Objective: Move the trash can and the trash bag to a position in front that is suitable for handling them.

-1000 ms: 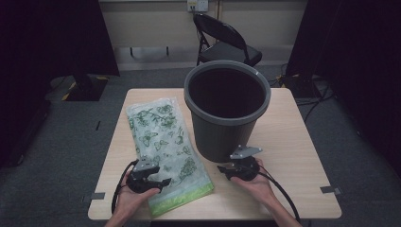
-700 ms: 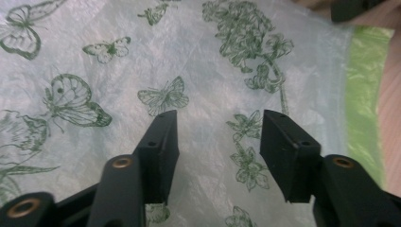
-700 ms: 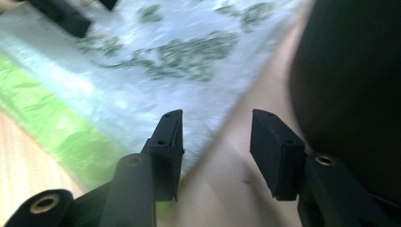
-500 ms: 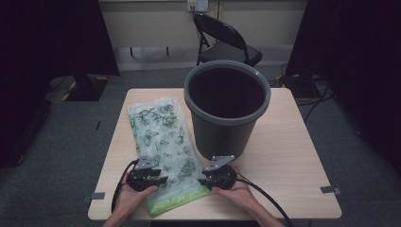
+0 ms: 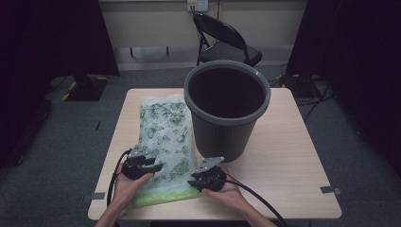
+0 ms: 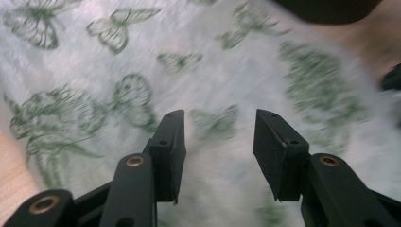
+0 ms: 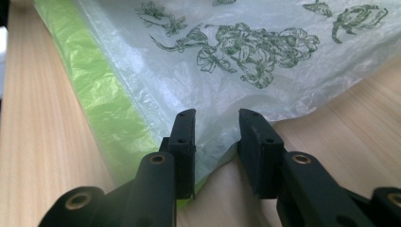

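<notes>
A thin, translucent white plastic bag (image 5: 165, 142) printed with green butterflies and flowers lies flat on the left half of the wooden table (image 5: 293, 156), its long side running away from the person and its far end just beside the dark grey bin (image 5: 227, 111). Its near edge carries a bright lime-green band, and in the right gripper view the film shows fine crinkles and a folded corner (image 7: 222, 137). The left gripper (image 5: 150, 166) rests over the bag's near left part; its jaws stand part open, with the printed film under and between them, and the blurred left gripper view does not show whether the pads press on it. The right gripper (image 5: 195, 178) sits at the bag's near right corner; its jaws have just been closing and now stand narrow, the corner's film lying in the gap, though a pinch cannot be confirmed. Compared with 1 second ago, the right gripper has moved leftward from bare table beside the bin to the bag's corner, while the bag and bin lie as before.
</notes>
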Demonstrator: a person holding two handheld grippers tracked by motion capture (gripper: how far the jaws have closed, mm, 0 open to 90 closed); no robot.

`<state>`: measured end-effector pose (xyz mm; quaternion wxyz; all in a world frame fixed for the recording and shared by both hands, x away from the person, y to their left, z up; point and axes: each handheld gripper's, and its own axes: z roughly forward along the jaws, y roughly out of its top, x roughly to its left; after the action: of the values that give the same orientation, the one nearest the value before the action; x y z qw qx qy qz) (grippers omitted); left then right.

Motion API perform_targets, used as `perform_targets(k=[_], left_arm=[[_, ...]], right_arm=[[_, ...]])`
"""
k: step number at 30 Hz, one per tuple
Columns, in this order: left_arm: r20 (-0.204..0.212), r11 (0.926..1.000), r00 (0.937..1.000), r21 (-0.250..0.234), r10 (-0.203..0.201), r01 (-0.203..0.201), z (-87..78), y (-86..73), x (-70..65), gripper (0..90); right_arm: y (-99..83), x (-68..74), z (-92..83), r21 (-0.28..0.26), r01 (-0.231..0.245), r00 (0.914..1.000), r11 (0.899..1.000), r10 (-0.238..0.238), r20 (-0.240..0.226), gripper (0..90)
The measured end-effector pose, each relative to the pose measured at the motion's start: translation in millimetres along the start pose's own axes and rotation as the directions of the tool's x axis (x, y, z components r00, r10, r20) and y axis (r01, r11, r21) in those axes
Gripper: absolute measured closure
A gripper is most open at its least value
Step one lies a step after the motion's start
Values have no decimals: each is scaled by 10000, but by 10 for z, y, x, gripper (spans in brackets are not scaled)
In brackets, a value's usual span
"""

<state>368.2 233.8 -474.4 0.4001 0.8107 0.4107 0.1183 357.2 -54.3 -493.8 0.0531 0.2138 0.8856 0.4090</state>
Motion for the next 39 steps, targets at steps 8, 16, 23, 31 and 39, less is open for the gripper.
perform_targets(k=[8, 16, 23, 31, 39], left_arm=[[526, 9985, 9971, -40, 552, -551, 27, 75, -208, 510], [484, 9987, 9976, -10, 503, -503, 70, 86, -215, 462], [886, 9990, 9951, -29, 440, -439, 146, 104, -258, 398], [1016, 9996, 9948, -274, 112, -84, 212, 212, -323, 275], [1467, 9958, 9888, -905, 281, -149, 336, 562, -459, 199]], right_arm=[[77, 75, 114, -156, -11, 9997, 9999, 7, -252, 688], [206, 108, 212, -285, 105, 9986, 9995, -120, -510, 653], [162, 53, -24, -470, 58, 9999, 9989, -63, -101, 494], [-78, -192, -519, -1001, -636, 9959, 9929, 697, 583, 381], [-248, -402, -975, -1230, -1049, 9854, 9868, 1198, 1206, 344]])
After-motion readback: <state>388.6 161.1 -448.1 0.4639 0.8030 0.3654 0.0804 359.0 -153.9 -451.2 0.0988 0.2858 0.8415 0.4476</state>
